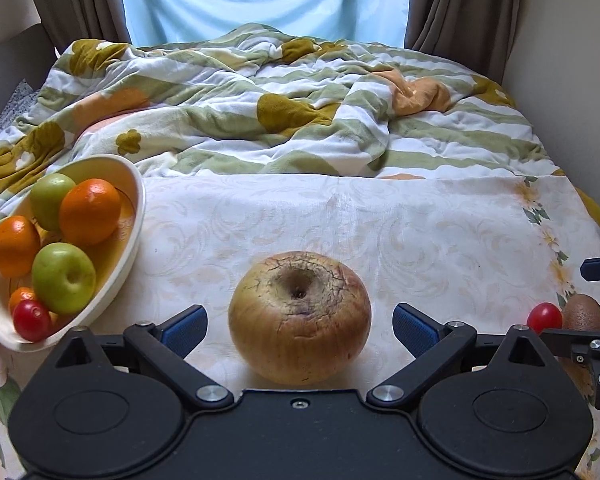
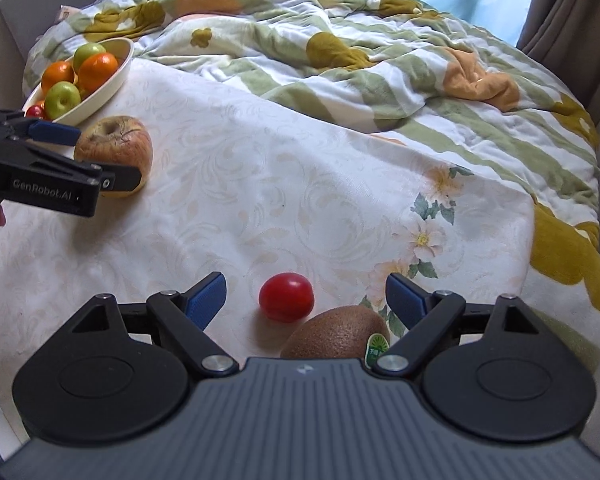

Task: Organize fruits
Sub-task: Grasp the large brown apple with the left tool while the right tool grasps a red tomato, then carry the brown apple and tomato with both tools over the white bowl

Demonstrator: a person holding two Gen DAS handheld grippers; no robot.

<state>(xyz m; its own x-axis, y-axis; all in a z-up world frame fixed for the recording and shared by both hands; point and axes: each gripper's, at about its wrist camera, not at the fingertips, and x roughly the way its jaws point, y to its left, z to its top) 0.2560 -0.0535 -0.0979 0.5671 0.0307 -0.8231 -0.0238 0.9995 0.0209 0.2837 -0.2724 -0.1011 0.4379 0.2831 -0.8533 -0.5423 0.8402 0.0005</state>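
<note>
**Step: Grasp the Apple**

Your left gripper (image 1: 300,322) straddles the wrinkled apple (image 1: 299,316) on the cloth, jaws wide apart and apparently clear of it. Close them, then carry the apple to the bowl (image 1: 134,216) nearby. Your right gripper (image 2: 306,300) is spread, empty, around the tomato (image 2: 286,297) and the kiwi (image 2: 336,334).

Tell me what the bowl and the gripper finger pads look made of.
Bowl: cream, smooth, faintly glossy, so ceramic or hard plastic; the look leaves it open.
Left gripper finger pads: blue, matte, finely ribbed, probably rubber, on black matte arms, likely plastic.
</note>
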